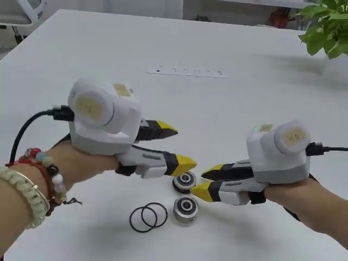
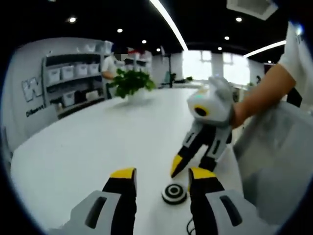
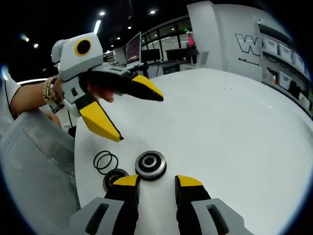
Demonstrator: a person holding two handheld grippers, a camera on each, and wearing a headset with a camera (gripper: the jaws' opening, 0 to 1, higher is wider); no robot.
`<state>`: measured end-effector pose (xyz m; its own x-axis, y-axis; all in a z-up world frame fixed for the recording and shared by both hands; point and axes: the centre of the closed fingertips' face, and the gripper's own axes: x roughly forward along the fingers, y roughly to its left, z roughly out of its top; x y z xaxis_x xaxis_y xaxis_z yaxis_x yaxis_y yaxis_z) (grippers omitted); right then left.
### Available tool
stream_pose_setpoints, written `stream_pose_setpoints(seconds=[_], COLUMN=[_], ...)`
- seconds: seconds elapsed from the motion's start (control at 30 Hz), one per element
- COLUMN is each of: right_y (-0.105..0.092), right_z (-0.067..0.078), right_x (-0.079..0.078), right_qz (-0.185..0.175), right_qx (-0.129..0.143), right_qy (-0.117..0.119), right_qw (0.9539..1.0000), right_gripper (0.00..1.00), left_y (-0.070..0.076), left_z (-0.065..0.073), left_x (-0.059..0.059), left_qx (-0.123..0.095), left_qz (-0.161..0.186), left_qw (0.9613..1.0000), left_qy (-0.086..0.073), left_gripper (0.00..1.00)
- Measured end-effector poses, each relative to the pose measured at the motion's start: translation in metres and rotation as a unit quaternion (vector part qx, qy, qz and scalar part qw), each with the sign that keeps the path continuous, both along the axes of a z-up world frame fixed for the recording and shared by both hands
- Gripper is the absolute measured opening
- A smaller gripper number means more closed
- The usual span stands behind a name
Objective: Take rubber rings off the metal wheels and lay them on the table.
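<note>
Two metal wheels lie on the white table (image 1: 255,87): one (image 1: 185,181) sits between the gripper tips, the other (image 1: 186,208) is nearer me. Two loose black rubber rings (image 1: 148,216) overlap just left of the nearer wheel. My left gripper (image 1: 179,147) is open above and left of the far wheel, holding nothing. My right gripper (image 1: 205,182) is open at the wheel's right, its jaws a small way apart and empty. The right gripper view has the far wheel (image 3: 150,164), the nearer wheel (image 3: 115,178) and the rings (image 3: 105,161). In the left gripper view a wheel (image 2: 174,193) lies by the jaws.
A white power strip (image 1: 187,71) lies further back on the table. A green plant (image 1: 326,27) stands at the far right corner. A black cable (image 1: 27,130) trails from the left gripper. Shelves and a person stand in the room behind.
</note>
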<state>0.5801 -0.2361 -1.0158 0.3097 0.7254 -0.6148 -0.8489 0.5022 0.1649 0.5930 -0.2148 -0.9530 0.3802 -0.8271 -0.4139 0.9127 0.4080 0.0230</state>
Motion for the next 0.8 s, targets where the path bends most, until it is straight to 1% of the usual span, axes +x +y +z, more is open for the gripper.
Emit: stream_pose_setpoints(seconds=[0.03, 0.07, 0.13, 0.23, 0.33, 0.4, 0.5, 0.63, 0.73, 0.8], right_y=[0.0, 0.0, 0.001, 0.003, 0.004, 0.004, 0.004, 0.007, 0.008, 0.009], right_z=[0.0, -0.001, -0.001, -0.002, -0.003, -0.004, -0.005, -0.003, -0.003, -0.003], right_x=[0.0, -0.001, -0.001, -0.002, -0.004, -0.005, -0.007, -0.008, -0.008, -0.008], right_qz=[0.001, 0.003, 0.005, 0.009, 0.014, 0.019, 0.025, 0.029, 0.032, 0.031], right_qx=[-0.002, -0.003, -0.003, -0.007, -0.011, -0.014, -0.019, -0.014, -0.012, -0.012], right_qy=[-0.001, -0.003, -0.005, -0.005, -0.008, -0.008, -0.008, -0.008, -0.007, -0.01], right_qw=[1.0, 1.0, 1.0, 0.9999, 0.9998, 0.9997, 0.9995, 0.9994, 0.9994, 0.9994], right_gripper=[0.26, 0.25, 0.24, 0.26, 0.26, 0.25, 0.26, 0.26, 0.26, 0.27], left_y=[0.002, 0.003, 0.003, 0.0, -0.004, -0.006, -0.006, -0.005, -0.005, -0.005], left_z=[-0.006, -0.011, -0.017, -0.024, -0.027, -0.029, -0.034, -0.039, -0.041, -0.041], left_x=[-0.001, 0.0, 0.002, 0.0, -0.003, -0.003, -0.003, -0.003, -0.005, -0.005], left_qx=[0.013, 0.02, 0.025, 0.037, 0.039, 0.043, 0.043, 0.047, 0.051, 0.05], left_qz=[-0.001, -0.002, 0.005, 0.0, -0.009, -0.009, -0.008, -0.006, -0.007, -0.005], left_qw=[0.9999, 0.9998, 0.9997, 0.9993, 0.9992, 0.999, 0.999, 0.9987, 0.9985, 0.9985], left_qy=[0.005, 0.001, 0.001, 0.004, 0.004, 0.002, 0.013, 0.017, 0.019, 0.023], left_gripper=[0.38, 0.36, 0.33, 0.31, 0.28, 0.25, 0.24, 0.23, 0.19, 0.18])
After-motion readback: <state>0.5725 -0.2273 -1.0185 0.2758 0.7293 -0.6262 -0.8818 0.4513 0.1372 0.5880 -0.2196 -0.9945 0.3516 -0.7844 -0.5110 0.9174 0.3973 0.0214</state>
